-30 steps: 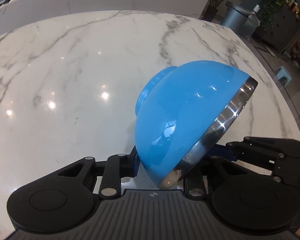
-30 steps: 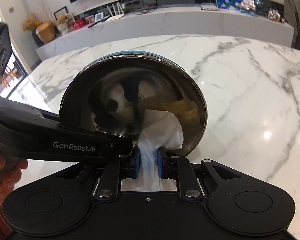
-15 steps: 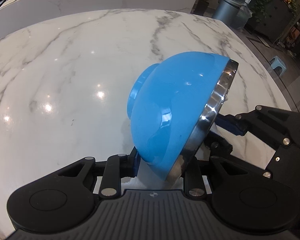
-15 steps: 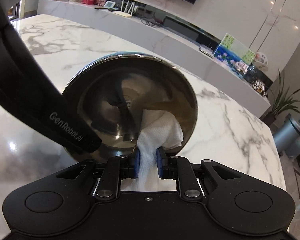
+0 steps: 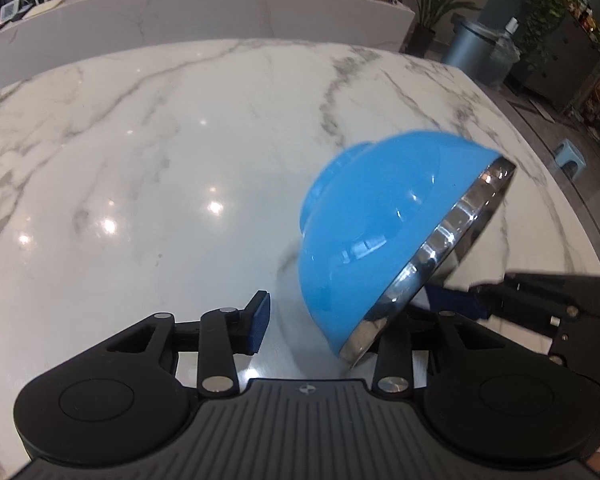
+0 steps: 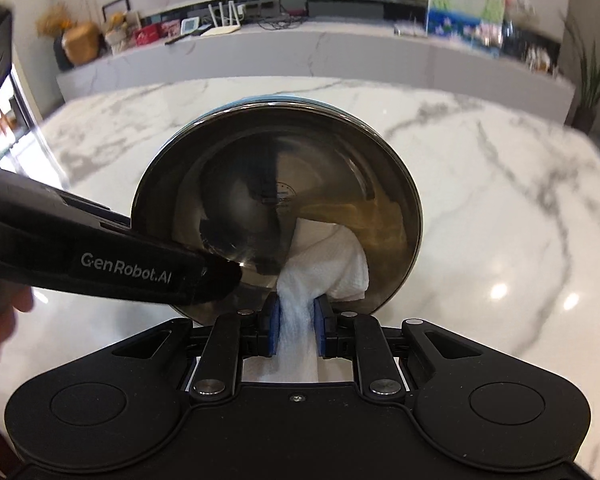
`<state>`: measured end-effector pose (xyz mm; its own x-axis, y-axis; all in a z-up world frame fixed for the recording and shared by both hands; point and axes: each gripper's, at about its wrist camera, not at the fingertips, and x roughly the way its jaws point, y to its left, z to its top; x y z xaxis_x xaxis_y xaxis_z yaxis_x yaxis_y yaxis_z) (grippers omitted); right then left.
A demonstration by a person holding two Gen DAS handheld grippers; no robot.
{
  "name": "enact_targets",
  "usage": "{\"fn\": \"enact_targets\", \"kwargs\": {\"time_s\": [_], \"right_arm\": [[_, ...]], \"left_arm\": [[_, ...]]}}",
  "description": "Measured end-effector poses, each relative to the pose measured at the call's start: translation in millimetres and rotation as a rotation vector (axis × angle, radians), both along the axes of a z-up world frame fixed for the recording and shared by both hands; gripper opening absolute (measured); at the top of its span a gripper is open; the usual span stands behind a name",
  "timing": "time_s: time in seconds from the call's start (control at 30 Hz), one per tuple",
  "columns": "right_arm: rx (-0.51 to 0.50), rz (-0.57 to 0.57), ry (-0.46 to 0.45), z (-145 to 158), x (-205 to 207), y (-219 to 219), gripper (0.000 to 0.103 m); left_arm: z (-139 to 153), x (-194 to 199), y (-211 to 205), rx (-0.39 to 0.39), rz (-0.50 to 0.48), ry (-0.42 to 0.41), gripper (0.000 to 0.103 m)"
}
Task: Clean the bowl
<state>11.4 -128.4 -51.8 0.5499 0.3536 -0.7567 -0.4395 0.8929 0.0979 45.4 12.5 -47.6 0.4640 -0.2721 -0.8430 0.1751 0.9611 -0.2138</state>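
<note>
Left gripper (image 5: 324, 320) is opening up, its blue pad clear of the blue steel-lined bowl (image 5: 376, 236), whose rim sits between the jaws, tipped on edge over the marble countertop (image 5: 160, 140). Right gripper (image 6: 296, 328) is clamped tight on a white paper towel (image 6: 324, 264) pushed into the bowl's inside.

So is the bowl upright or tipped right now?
Tipped. The bowl stands on edge on the marble table, its steel inside facing the right gripper.

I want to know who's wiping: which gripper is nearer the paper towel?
Right. The right gripper pinches the paper towel; the left gripper, jaws opening, straddles the bowl rim.
</note>
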Motion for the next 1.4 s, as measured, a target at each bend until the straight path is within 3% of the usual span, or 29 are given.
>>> {"fn": "enact_targets", "kwargs": {"time_s": [0.17, 0.43, 0.63, 0.87, 1.27, 1.33, 1.4], "right_arm": [[-0.026, 0.021, -0.021, 3, -1, 6, 0.015], [-0.118, 0.045, -0.091, -1, -9, 14, 0.015], [-0.234, 0.041, -0.219, -3, -22, 16, 0.015], [-0.225, 0.057, -0.239, -4, -26, 12, 0.015], [-0.080, 0.012, -0.091, -6, -10, 4, 0.015], [-0.043, -0.006, -0.057, -6, -6, 1, 0.015], [-0.008, -0.024, -0.026, -6, -3, -3, 0.015]], "left_arm": [[-3, 1, -6, 0.013, -0.053, 0.027, 0.020], [-3, 0, -8, 0.022, -0.103, 0.052, 0.020], [1, -2, -13, 0.054, -0.169, 0.056, 0.021], [3, -5, -11, 0.069, -0.217, 0.070, 0.022], [3, -4, -8, 0.051, -0.159, 0.040, 0.023], [4, -4, -8, 0.050, -0.139, 0.025, 0.027], [4, -4, -4, 0.041, -0.100, 0.019, 0.036]]}}
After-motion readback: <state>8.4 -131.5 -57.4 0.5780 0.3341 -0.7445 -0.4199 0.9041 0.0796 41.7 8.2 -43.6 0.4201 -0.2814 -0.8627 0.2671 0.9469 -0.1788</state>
